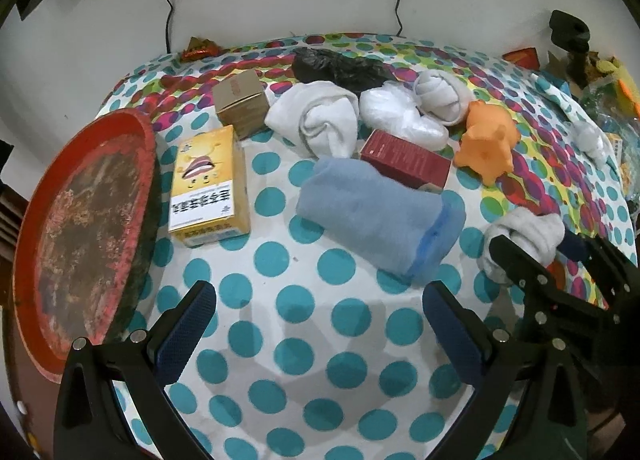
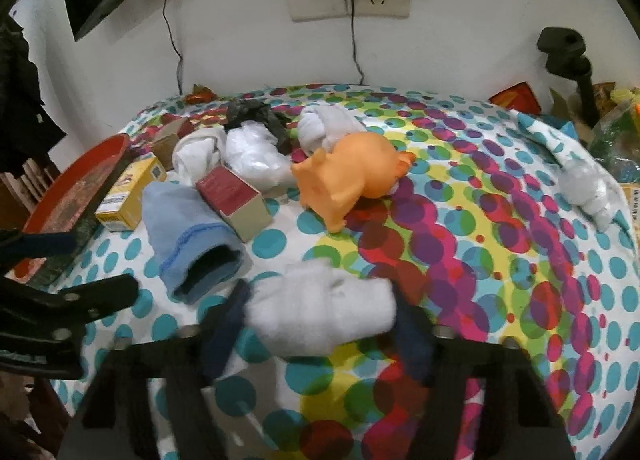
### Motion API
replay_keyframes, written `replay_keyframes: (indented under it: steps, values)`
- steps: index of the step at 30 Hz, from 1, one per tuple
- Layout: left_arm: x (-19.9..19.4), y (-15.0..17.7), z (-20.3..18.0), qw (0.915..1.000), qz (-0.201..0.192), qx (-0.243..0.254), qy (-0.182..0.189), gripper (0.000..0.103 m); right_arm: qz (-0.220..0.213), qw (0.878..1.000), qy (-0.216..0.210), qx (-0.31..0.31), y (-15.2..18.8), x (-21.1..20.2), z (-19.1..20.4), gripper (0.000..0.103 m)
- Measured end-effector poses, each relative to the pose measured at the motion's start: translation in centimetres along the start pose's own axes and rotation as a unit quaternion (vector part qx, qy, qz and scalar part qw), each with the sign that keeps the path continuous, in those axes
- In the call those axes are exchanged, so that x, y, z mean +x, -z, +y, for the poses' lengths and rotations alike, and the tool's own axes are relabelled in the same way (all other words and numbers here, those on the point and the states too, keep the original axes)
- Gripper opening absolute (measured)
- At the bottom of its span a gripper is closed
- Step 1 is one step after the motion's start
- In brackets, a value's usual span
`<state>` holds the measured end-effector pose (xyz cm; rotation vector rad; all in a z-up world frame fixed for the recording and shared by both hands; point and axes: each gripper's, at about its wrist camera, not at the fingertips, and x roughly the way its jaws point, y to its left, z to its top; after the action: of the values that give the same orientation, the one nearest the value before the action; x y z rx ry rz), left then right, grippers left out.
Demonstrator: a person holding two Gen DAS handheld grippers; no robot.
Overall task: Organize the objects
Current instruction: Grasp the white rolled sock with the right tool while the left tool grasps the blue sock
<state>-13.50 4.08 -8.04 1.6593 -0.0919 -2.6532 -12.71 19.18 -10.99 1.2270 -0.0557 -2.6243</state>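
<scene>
My left gripper (image 1: 320,312) is open and empty above the polka-dot tablecloth (image 1: 304,340), short of a rolled blue sock (image 1: 376,216). My right gripper (image 2: 320,324) is shut on a rolled white sock (image 2: 320,308); that sock also shows in the left wrist view (image 1: 524,236), held by the right gripper (image 1: 540,256). On the cloth lie a yellow box (image 1: 208,184), a brown carton (image 1: 240,102), a red box (image 1: 406,162), an orange toy pig (image 1: 486,144), and other white sock rolls (image 1: 316,120).
A red round tray (image 1: 84,228) sits at the table's left edge. A black plastic bag (image 1: 340,68) and a clear bag (image 1: 404,116) lie at the back. Cluttered items (image 2: 600,116) crowd the far right. Wall sockets (image 2: 348,0) with cables hang above.
</scene>
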Motion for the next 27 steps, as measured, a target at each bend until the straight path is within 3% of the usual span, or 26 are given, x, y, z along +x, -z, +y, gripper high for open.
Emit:
replay_keyframes:
  steps: [4, 8, 16, 27]
  values:
    - [0.5, -0.4, -0.5, 1.0000, 0.001, -0.005, -0.001, 0.103, -0.017, 1.000, 0.001, -0.006, 0.1, -0.6, -0.1, 0.051]
    - [0.9, -1.0, -0.9, 0.9998, -0.001, -0.019, 0.004, 0.103, -0.026, 1.000, 0.002, -0.003, 0.3, -1.3, -0.6, 0.049]
    - [1.9, -2.4, -1.0, 0.9980, -0.004, -0.060, 0.020, 0.103, -0.024, 1.000, -0.003, 0.006, 0.8, -1.6, -1.6, 0.048]
    - [4.0, -2.5, -2.2, 0.9992, -0.008, -0.040, -0.001, 0.101, -0.023, 1.000, -0.010, 0.014, 0.8, -1.5, -1.7, 0.049]
